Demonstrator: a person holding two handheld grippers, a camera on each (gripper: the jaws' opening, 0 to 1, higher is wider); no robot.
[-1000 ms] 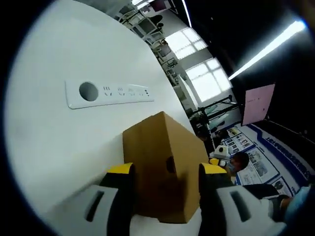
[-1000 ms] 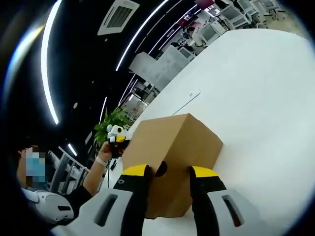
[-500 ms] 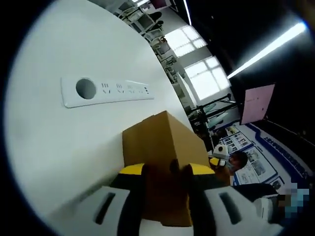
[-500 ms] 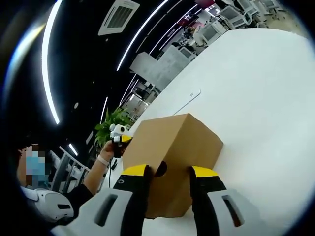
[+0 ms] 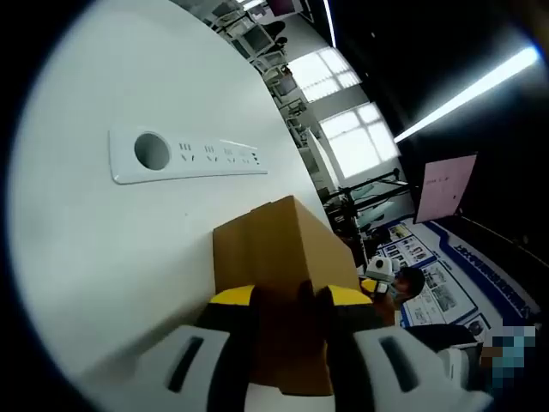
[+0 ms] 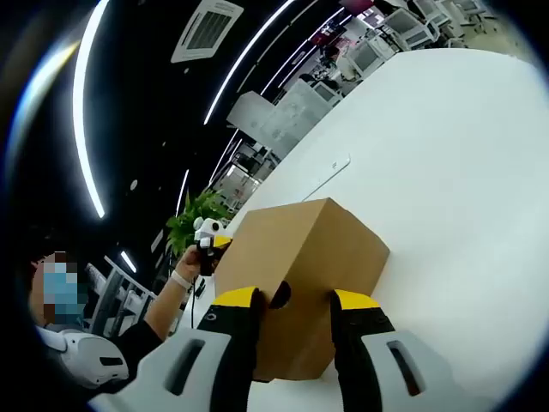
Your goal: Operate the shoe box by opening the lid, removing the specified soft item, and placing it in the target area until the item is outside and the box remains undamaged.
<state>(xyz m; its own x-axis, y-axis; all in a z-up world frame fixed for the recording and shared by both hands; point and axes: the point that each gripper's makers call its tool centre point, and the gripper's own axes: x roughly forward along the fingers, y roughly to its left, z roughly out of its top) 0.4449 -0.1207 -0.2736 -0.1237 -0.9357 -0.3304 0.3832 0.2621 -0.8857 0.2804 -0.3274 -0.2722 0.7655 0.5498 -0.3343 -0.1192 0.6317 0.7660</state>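
A brown cardboard shoe box (image 5: 274,240) lies with its lid down on the white table (image 5: 94,257). My left gripper (image 5: 289,305) is at its near end, the yellow-tipped jaws drawn close together and pinching the end wall by the finger hole. In the right gripper view the shoe box (image 6: 300,245) shows its opposite end, with a dark finger hole (image 6: 280,295). My right gripper (image 6: 294,302) stands open there, one jaw on each side of the hole. At the box's far end, the left gripper (image 6: 206,233) appears, held by a hand.
A white socket strip (image 5: 184,154) with a round opening is set into the table beyond the box. The white table (image 6: 463,172) stretches wide to the right. A person in white (image 6: 86,352) stands at the left, with a green plant (image 6: 193,215) behind.
My left gripper's jaws have narrowed from wide apart onto the box's end. The right gripper and the box stay where they were.
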